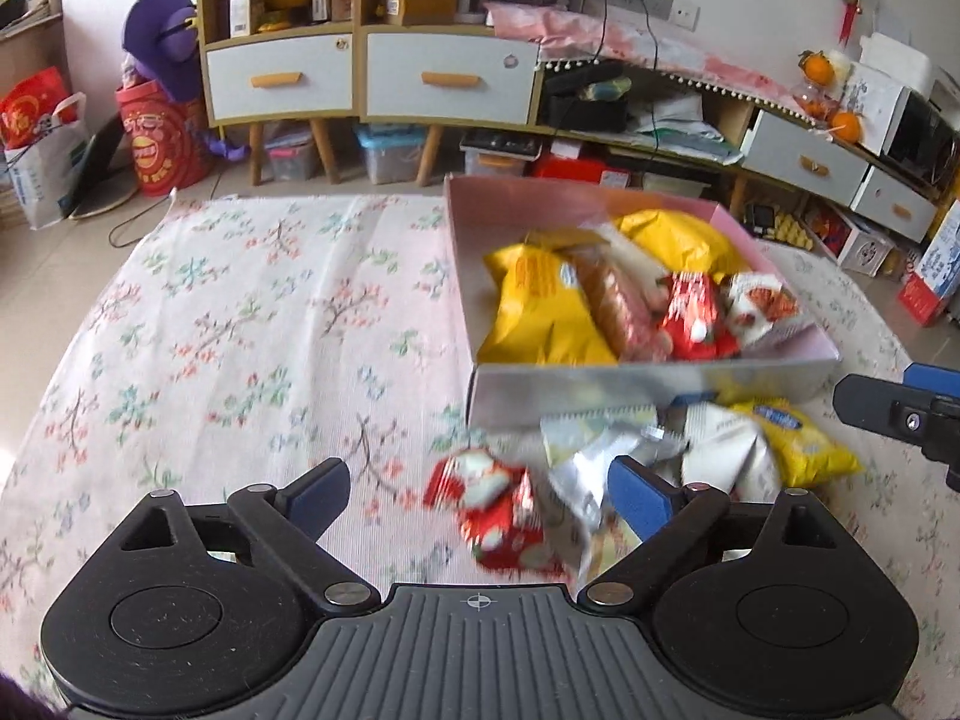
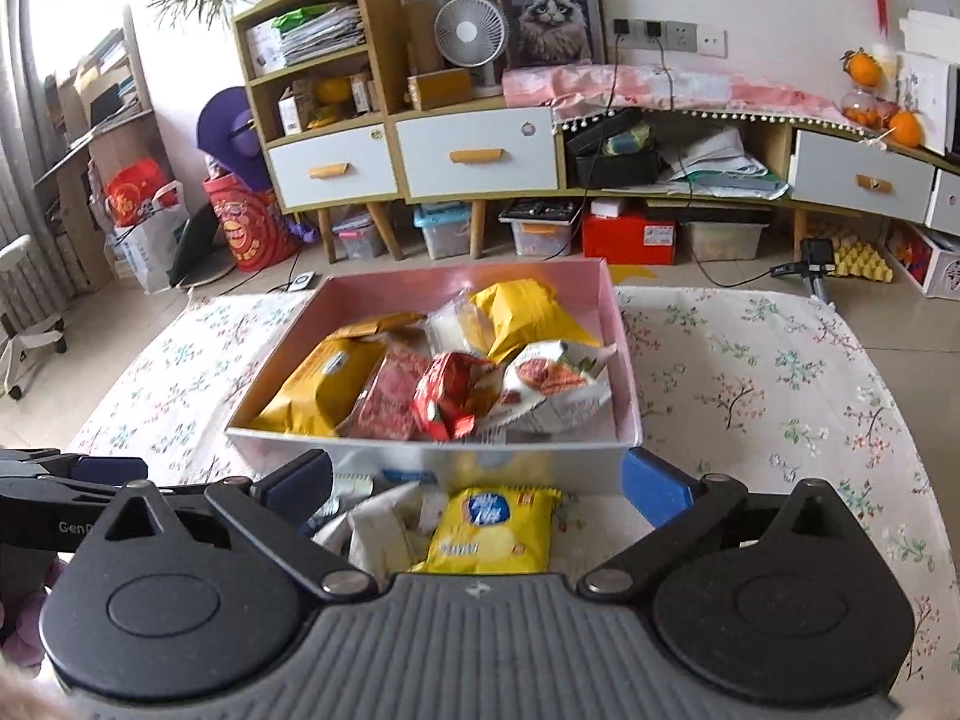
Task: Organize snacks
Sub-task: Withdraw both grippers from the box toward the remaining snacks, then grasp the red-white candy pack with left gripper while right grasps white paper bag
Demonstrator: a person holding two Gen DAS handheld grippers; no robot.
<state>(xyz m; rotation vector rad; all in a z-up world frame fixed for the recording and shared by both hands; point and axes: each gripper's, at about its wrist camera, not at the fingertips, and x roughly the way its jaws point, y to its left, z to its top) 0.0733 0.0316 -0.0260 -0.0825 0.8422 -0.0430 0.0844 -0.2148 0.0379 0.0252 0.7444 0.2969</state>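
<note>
A pink box [image 1: 462, 252] [image 2: 624, 354] on the flowered cloth holds several snack packets: yellow bags, red packets and a white one. Loose snacks lie in front of its near wall: a red packet [image 1: 501, 516], silver and white packets [image 1: 720, 450] and a small yellow bag [image 1: 798, 438] [image 2: 492, 531]. My left gripper [image 1: 480, 498] stands open over the red packet, its fingers wide apart and touching nothing. My right gripper [image 2: 477, 483] is open above the yellow bag, with nothing held. The right gripper's tip [image 1: 900, 414] shows at the right edge of the left wrist view.
The flowered cloth [image 1: 240, 330] [image 2: 780, 396] covers the table around the box. Beyond the table stand white-drawer cabinets [image 2: 480, 156], storage bins [image 2: 441, 231] on the floor, a fan [image 2: 471, 30] and red bags [image 1: 162, 144] at the left.
</note>
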